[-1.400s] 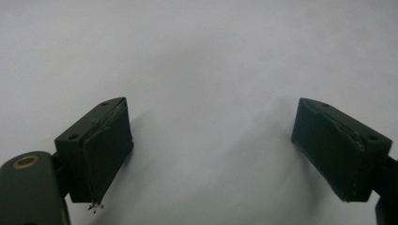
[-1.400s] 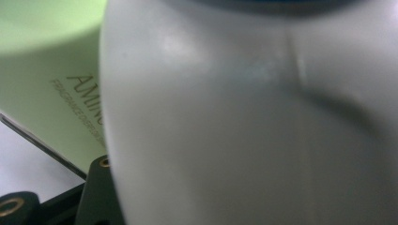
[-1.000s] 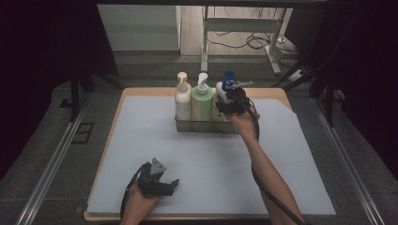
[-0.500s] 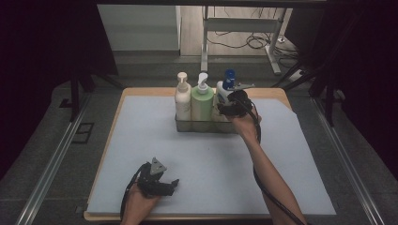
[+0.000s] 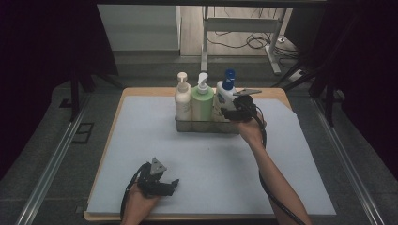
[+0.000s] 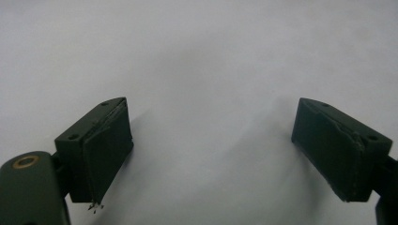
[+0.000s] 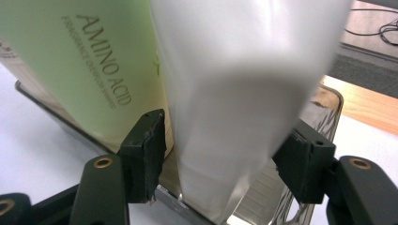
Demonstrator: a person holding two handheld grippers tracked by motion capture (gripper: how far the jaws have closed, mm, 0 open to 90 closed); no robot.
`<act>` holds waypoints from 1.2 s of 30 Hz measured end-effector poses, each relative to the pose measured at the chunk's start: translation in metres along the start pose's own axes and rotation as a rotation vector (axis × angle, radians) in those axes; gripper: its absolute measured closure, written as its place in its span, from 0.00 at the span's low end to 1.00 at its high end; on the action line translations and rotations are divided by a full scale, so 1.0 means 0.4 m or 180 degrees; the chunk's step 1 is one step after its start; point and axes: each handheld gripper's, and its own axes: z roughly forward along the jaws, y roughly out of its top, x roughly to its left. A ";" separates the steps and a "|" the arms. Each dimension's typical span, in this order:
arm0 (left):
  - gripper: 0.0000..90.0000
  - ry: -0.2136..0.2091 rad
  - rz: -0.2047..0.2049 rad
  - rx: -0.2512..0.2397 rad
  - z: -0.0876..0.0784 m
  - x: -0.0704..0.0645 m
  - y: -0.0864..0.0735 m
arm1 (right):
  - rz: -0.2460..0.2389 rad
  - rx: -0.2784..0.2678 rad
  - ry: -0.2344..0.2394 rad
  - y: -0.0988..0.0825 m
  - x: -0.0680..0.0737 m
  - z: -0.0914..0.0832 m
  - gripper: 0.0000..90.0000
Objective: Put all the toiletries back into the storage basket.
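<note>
**Inspector:** Surface is a pale blue mat [image 5: 155, 136] on a wood-edged table, dark surroundings, cables on the floor beyond. State the work in hand.

**Assistant:** A clear caddy [image 5: 206, 125] stands at the far middle of the mat with three pump bottles upright in a row: cream bottle [image 5: 182, 99], green bottle [image 5: 202, 104], and white bottle with a blue pump [image 5: 223, 96] at the right end. The right gripper [image 5: 227, 112] is at that white bottle.

**Inspector:** Is it gripped?

**Assistant:** In the right gripper view the white bottle [image 7: 234, 108] sits between the jaws, the right gripper [image 7: 225, 159] part-way apart with a pad at each flank. The bottle is blurred there; I cannot tell whether the pads press on it. Its base looks to be inside the caddy [image 7: 324, 108], beside the green bottle [image 7: 89, 61].

**Inspector:** The other hand?

**Assistant:** Left gripper [image 5: 174, 182] rests at the near edge of the mat, jaws wide apart, nothing between them [image 6: 211, 150].

**Inspector:** Progress?

**Assistant:** My judgement: early. The reach is done; a firm grip and the lift out of the caddy remain, and the other two bottles are untouched.
</note>
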 end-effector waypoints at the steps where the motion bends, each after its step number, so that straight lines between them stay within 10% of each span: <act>1: 0.14 -0.0002 0.0000 -0.0001 0.000 0.000 0.000 | -0.0003 -0.0005 0.0004 -0.003 -0.001 -0.003 0.43; 14: 0.14 -0.0001 -0.0003 -0.0001 0.000 0.000 0.000 | 0.0017 0.0040 0.0138 -0.052 -0.018 -0.038 0.58; 36: 0.14 0.0001 -0.0003 -0.0001 0.000 0.000 0.000 | 0.0123 0.0063 -0.0092 -0.068 -0.071 -0.028 0.99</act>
